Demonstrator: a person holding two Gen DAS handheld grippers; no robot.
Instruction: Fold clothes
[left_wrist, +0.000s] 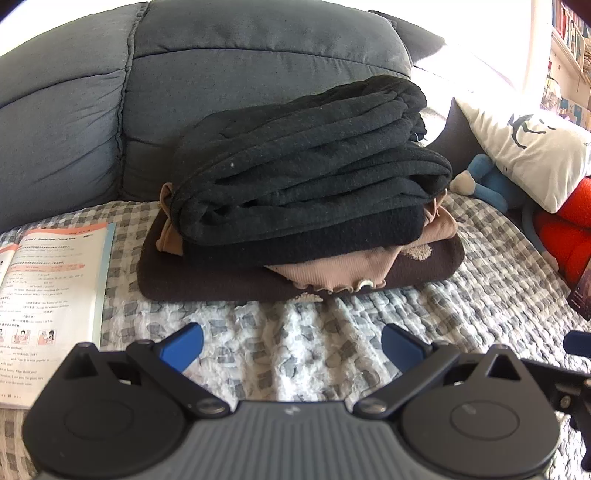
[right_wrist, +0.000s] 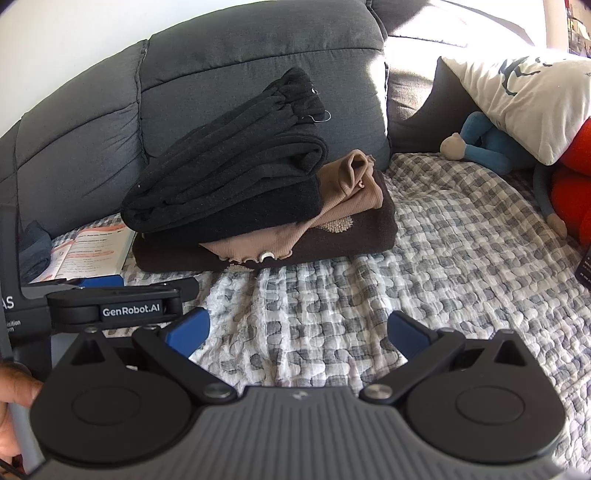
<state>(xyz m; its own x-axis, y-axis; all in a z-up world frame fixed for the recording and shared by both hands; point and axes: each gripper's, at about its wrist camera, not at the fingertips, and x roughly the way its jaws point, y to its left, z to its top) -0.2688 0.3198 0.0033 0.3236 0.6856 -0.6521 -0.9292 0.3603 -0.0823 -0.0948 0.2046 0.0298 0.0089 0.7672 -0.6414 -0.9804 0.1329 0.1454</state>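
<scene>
Looking like the stack (left_wrist: 295, 206) is the risk here. Leaning a bit, black piece (left_wrist: 306, 162) bunched thick on top, tan top (left_wrist: 332, 269) poking out crooked between it and the dark brown one (left_wrist: 207, 280) underneath. Nudging that top layer from the side, or dropping another piece on off-centre, probably tipping the lot toward the book (left_wrist: 48, 295) lying just beside it. Also worth watching: frilly tan hem hanging over the front edge, easy to snag on a fingertip when reaching in.

Sitting on the checked quilt (left_wrist: 461, 295), backed up against the grey cushion (left_wrist: 240, 55), well apart from the white pillow (right_wrist: 517, 99) and blue doll (right_wrist: 480, 144) off to the right.

Left gripper (left_wrist: 291, 345) hovering low over the quilt, pointing straight at the stack, tongs spread wide, holding nothing. Right gripper (right_wrist: 299, 332) doing the same, level beside it, also spread and empty, stack slightly off to its left. Bit of a hand (right_wrist: 14, 398) showing at the edge, wrapped round a handle.

No loose garment showing anywhere, so possibly folding already done.
</scene>
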